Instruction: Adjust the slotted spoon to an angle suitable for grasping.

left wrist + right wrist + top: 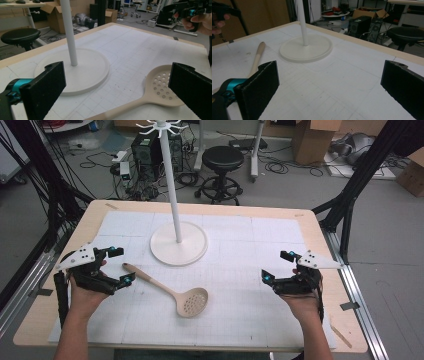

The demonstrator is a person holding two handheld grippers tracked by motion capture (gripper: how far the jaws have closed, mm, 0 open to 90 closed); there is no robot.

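Note:
A beige slotted spoon (172, 290) lies flat on the white grid mat (250, 240), handle towards the far left, perforated bowl (161, 85) towards the front. Behind it stands a white rack with a round base (178, 243) and a thin pole (170, 175) topped by hooks. My left gripper (121, 265) is open just left of the spoon's handle, nothing between its pads (43, 92). My right gripper (276, 265) is open over bare mat at the right, well apart from the spoon, and its view shows the handle (258, 57) and the base (305, 48).
The table's wooden rim (210, 205) borders the mat. On the floor behind are a black stool (222, 160), a computer tower (147, 150), cardboard boxes (312, 140) and loose cables. Black frame struts (360, 175) stand at both sides of the table.

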